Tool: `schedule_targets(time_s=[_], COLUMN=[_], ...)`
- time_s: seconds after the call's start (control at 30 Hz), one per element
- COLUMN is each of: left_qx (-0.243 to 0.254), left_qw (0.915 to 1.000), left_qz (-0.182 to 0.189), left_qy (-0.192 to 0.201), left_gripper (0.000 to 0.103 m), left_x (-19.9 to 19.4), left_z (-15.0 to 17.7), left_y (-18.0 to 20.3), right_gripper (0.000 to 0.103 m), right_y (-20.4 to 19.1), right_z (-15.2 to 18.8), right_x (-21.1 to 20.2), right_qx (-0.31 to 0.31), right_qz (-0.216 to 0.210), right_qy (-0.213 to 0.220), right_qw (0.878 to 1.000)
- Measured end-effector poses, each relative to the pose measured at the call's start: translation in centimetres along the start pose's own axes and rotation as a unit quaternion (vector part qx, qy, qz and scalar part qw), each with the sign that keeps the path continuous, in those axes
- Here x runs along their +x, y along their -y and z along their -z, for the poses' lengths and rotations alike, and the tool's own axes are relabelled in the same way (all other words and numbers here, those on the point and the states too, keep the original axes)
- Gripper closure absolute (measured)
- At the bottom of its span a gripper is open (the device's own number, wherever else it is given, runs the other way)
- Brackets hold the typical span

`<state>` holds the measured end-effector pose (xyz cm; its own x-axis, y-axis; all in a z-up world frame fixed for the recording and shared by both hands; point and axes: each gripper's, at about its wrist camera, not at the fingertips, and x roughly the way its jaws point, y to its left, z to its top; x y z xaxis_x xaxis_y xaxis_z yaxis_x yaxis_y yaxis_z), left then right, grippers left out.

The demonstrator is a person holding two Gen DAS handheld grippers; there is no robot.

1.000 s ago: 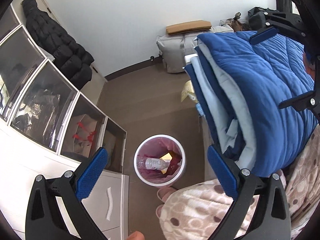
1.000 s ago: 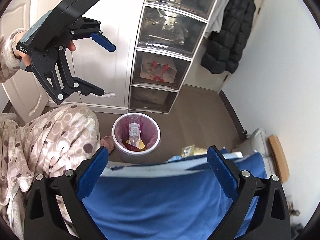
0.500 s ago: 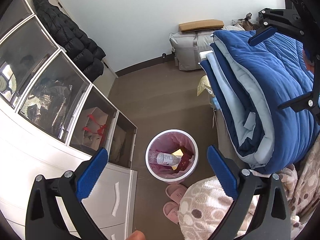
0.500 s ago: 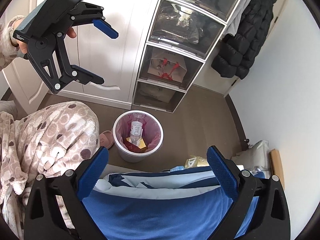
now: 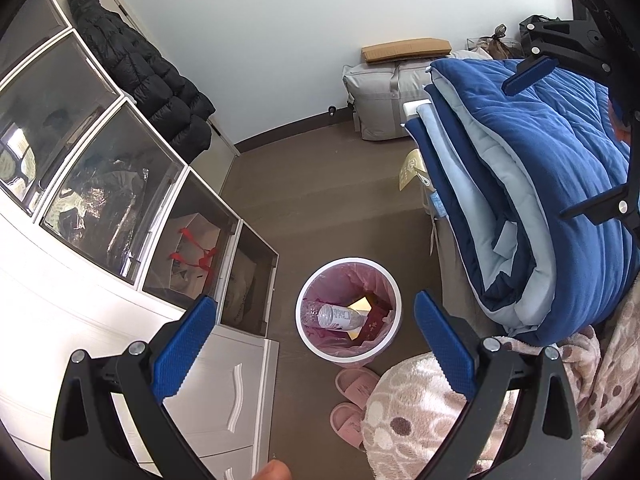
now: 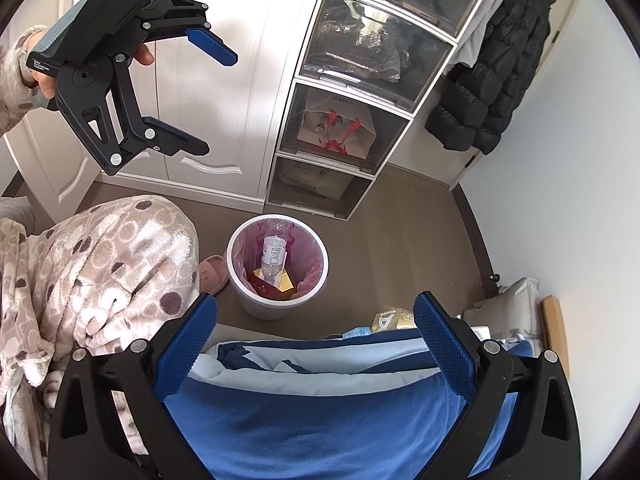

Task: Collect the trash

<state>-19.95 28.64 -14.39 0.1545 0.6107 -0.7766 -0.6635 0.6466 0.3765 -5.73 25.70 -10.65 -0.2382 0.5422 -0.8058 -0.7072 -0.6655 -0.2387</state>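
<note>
1. The left gripper [image 5: 312,320] is hanging high above the floor, its jaws spread wide with nothing between the blue pads.
2. Straight below it, the white trash bin [image 5: 306,340] is standing on the brown floor [image 5: 320,208], lined with a pink bag [image 5: 352,274].
3. Inside the bin, a clear plastic bottle [image 5: 334,317] is leaning against the liner, neck down, on top of a yellow paper [image 5: 359,305] and a dark red packet [image 5: 370,326].
4. The right gripper [image 6: 314,320] is hovering over the folded blue quilt [image 6: 340,412], jaws wide apart too and gripping nothing.
5. From the right wrist view, the left gripper is showing up in the upper left, held by a hand [image 6: 46,80] in a spotted fleece sleeve [image 6: 12,60].
6. The person's spotted fleece robe [image 6: 112,264] is sitting just beside the bin, and pink slippers [image 5: 352,408] are resting on the floor right next to it.
7. A stack of clear-front drawers [image 6: 360,92] is standing behind the bin, beside the white wardrobe [image 6: 240,120].
8. A black puffer coat [image 6: 496,72] is hanging by the wall.
9. A yellow carton [image 6: 394,318] is lying on the floor at the bed's edge, well apart from the bin.
</note>
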Motion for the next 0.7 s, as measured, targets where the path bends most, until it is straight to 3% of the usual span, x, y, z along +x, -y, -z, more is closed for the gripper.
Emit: schedule_targets(time_s=[0.4,0.53,0.7], left_qx=[-0.007,0.001,-0.005], left_qw=[0.9998,1.0,0.9996], left_qz=[0.019,0.008,0.028], left_qy=[-0.006,0.003,-0.002], left_gripper=[0.005,0.005,0.005], left_x=[0.75,0.67,0.91], left_z=[0.14,0.29,0.35], left_y=[-0.31,-0.22,-0.42], right_gripper=[0.007,0.007,0.007], right_y=[-0.54,-0.59,-0.53], right_z=[0.09,0.1,0.16], right_x=[0.82,1.02,1.01], right_qx=[-0.007,-0.004,-0.005], right_qz=[-0.002,-0.001,-0.001], right_qy=[-0.008,-0.008,-0.007], right_qw=[1.0,1.0,1.0])
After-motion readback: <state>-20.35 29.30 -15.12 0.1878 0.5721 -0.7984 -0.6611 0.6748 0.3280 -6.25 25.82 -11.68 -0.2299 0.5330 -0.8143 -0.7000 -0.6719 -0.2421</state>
